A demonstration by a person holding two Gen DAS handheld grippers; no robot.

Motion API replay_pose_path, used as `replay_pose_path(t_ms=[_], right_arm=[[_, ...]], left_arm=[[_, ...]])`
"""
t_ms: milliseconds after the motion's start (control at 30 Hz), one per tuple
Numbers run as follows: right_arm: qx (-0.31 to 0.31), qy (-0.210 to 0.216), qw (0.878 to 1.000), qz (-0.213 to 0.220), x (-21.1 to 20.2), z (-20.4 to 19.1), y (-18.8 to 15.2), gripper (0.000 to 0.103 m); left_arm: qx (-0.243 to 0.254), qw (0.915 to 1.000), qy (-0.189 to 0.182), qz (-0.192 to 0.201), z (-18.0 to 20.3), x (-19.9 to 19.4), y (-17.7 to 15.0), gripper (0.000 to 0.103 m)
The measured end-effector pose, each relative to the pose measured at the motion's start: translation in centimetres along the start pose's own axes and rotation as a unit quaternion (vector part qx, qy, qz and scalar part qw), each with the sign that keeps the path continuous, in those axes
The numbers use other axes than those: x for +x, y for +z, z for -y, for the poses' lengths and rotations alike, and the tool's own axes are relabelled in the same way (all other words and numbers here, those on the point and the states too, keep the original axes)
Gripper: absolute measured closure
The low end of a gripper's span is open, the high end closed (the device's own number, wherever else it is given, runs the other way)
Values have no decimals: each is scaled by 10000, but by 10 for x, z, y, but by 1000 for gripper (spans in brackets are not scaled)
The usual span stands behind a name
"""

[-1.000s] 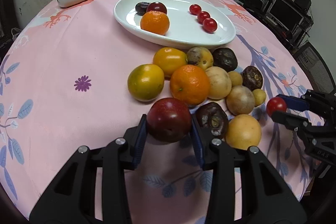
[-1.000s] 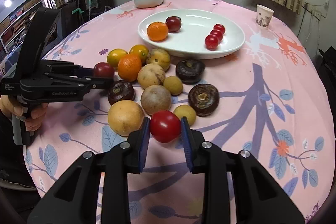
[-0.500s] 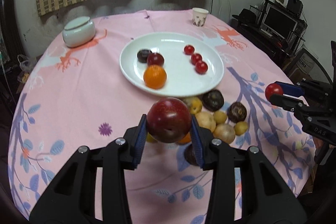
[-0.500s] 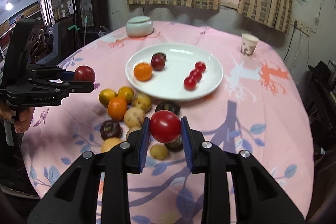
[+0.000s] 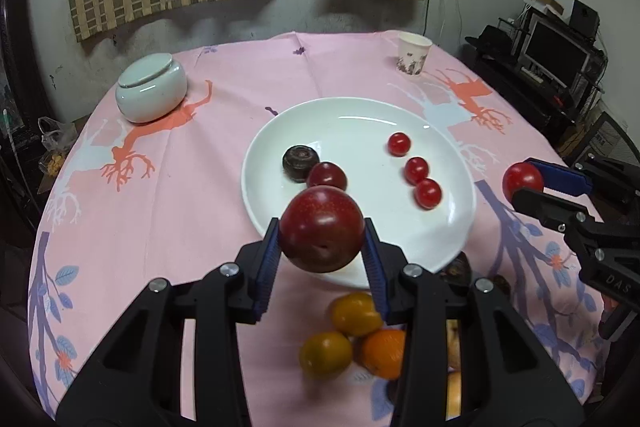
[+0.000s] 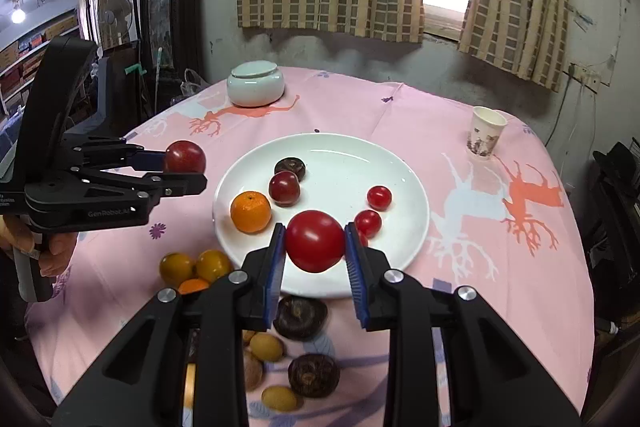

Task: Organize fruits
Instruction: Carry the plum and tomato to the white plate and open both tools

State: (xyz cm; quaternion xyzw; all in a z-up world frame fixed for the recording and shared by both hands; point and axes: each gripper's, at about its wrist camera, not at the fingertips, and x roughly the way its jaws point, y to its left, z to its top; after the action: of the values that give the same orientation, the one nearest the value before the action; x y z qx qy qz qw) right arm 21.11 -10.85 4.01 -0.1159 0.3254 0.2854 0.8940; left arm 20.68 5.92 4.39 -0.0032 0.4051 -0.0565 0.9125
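My left gripper (image 5: 320, 251) is shut on a dark red plum (image 5: 321, 229) and holds it in the air over the near rim of the white plate (image 5: 448, 227). My right gripper (image 6: 314, 253) is shut on a red tomato (image 6: 315, 239), also above the plate's near edge (image 6: 416, 211). On the plate lie a second plum (image 6: 284, 188), a dark brown fruit (image 6: 290, 167), an orange (image 6: 251, 211) and three small tomatoes (image 5: 416, 169). Loose yellow, orange and brown fruits (image 6: 192, 267) lie on the cloth below the grippers.
A pale green lidded jar (image 5: 152, 93) stands at the back left of the pink tablecloth. A paper cup (image 5: 414, 57) stands at the back right. Shelves and electronics (image 5: 560, 55) are beyond the table's right edge.
Both grippers have risen from the fruit pile with their fruits and moved forward toward the plate. The pile now lies beneath and behind the fingers.
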Motion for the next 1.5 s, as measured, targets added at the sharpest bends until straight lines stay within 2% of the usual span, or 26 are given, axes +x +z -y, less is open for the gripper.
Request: replay_pose_path(t_ms=[367,533,667,733,767,800,867,933,967,1167,1233,1300,1333,1400,1467,1500], right_arm=[[-31,3,9964,-851,90,3,2,73],[6,-109,9957,-920,107,1,2,73],[-11,-236,9954,-927,116,0,3,73],[28,-178,9950,-981,121,2,2,72],[85,-188,9947,-1008,121,3,1,72],[140,-166,9949,-988,118,3,1,72],[159,-97,9954,-938,109,2,0,72],[98,-103,9966,-815,93,1,-2,70],[99,-74,9971,-755,86,1,-2,65],[280,-9,9988,-407,34,10,-15,64],[351,22,9989,-314,19,12,-21,64],[498,71,9986,-189,4,14,-27,58],[619,90,9980,-101,-3,16,-30,46],[756,209,9969,42,-14,16,-33,46],[684,143,9976,-33,-19,12,-35,46],[596,37,9979,-267,-19,8,-36,46]], left_arm=[[-349,9980,111,-523,-24,69,16,63],[-323,9976,338,-516,-25,82,17,63],[-353,9974,295,-556,-27,84,20,62],[-473,9969,256,-581,-31,87,21,59],[-533,9968,158,-573,-32,87,21,53],[-579,9968,50,-554,-32,85,21,38],[-563,9975,73,-432,-29,77,20,30],[-427,9984,108,-345,-25,68,18,30],[-361,9988,105,-310,-22,62,17,30],[-337,9994,46,-99,-17,24,0,29],[-352,9994,-17,29,-15,9,-7,25],[-371,9991,-38,215,-12,-5,-16,20],[-398,9986,-52,346,-10,-11,-22,20],[-512,9974,-89,498,-7,-16,-33,20],[-475,9981,-104,383,1,-13,-42,20],[-338,9991,-89,225,6,-10,-45,19]])
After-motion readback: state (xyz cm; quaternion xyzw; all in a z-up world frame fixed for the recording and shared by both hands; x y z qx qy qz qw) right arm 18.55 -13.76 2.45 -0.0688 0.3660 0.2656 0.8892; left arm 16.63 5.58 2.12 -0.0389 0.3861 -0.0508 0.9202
